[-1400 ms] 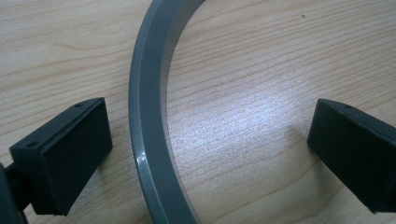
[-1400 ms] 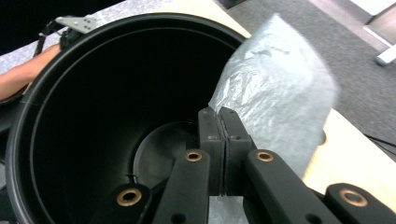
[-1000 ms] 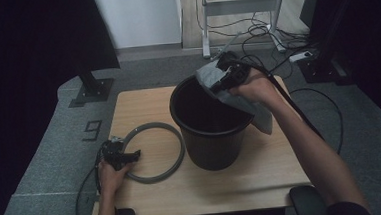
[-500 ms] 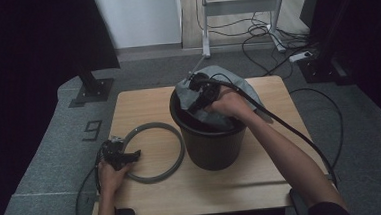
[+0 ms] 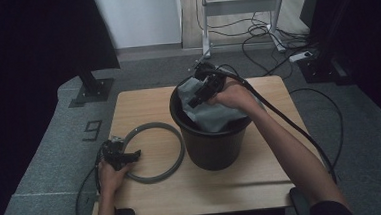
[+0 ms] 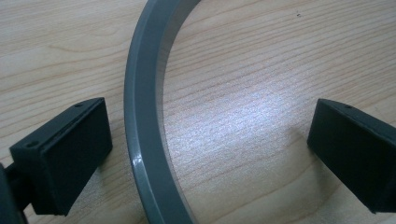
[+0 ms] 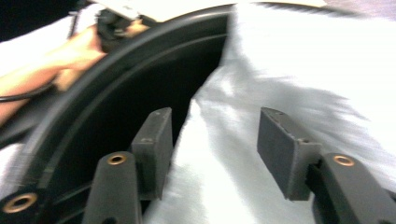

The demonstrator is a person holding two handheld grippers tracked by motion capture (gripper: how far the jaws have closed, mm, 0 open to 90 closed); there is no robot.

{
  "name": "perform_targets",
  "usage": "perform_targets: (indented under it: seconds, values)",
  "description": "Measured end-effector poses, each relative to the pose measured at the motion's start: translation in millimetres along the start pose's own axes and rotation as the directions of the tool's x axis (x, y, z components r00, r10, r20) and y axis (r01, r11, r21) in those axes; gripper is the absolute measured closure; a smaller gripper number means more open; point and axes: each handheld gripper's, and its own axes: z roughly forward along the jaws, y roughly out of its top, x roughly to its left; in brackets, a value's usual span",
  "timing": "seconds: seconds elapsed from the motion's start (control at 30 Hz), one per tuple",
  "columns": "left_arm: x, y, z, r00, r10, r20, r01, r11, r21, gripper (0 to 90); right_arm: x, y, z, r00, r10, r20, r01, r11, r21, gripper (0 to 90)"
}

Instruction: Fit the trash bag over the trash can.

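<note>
The right gripper [image 5: 194,98] hangs over the far rim of the black bucket [image 5: 213,148], pointing down into its mouth. Its jaws have just been opening and now stand apart, with a fold of the pale grey bag [image 5: 214,117] between them; in the right gripper view [image 7: 212,154] the pads stand clear of the plastic [image 7: 280,93] on both sides, so nothing is pinched. The bag lies bunched inside the bucket, spilling up against the far and right side of the rim [image 7: 116,70], the dark inside of the bucket open to its left.

The left gripper [image 5: 131,155] rests low on the table [image 5: 223,190] at the near left, jaws spread wide. The grey ring [image 5: 153,152] lies flat on the wood just left of the bucket, and its near-left arc runs between those jaws. In the left gripper view [image 6: 210,140] the ring's band [image 6: 140,121] passes close beside one pad without being squeezed, and the other pad stands well off over bare wood [image 6: 243,93]
</note>
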Motion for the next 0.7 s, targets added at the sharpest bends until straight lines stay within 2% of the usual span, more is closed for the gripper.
perform_targets:
  seconds: [0.1,0.2,0.27,0.33,0.43,0.5,0.7]
  values:
    - [0.0,0.0,0.0,1.0,0.0,0.0,0.0,1.0,0.0,0.0,-8.9,-3.0,-9.9,0.9984,0.009,0.056,-0.009,1.0,0.002,40.4]
    - [0.0,0.0,0.0,1.0,0.0,0.0,0.0,1.0,0.0,0.0,-19.7,-8.2,-21.8,0.9924,0.028,0.12,-0.027,1.0,-0.005,38.5]
    - [0.0,0.0,0.0,1.0,0.0,0.0,0.0,1.0,0.0,0.0,-25.7,-12.3,-28.3,0.9878,0.036,0.152,-0.035,0.999,-0.01,38.5]
    - [0.0,0.0,0.0,1.0,0.0,0.0,0.0,1.0,0.0,0.0,-33.0,-18.0,-35.2,0.9844,0.061,0.165,-0.057,0.998,-0.028,38.5]
    - [0.0,0.0,0.0,1.0,0.0,0.0,0.0,1.0,0.0,0.0,-43.3,-27.6,-44.6,0.972,0.073,0.223,-0.069,0.997,-0.025,38.1]
    - [0.0,0.0,0.0,1.0,0.0,0.0,0.0,1.0,0.0,0.0,-50.3,-34.4,-51.1,0.9653,0.091,0.244,-0.086,0.996,-0.034,38.1]
    - [0.0,0.0,0.0,1.0,0.0,0.0,0.0,1.0,0.0,0.0,-69.0,-53.3,-70.5,0.9321,0.141,0.334,-0.134,0.99,-0.045,38.0]
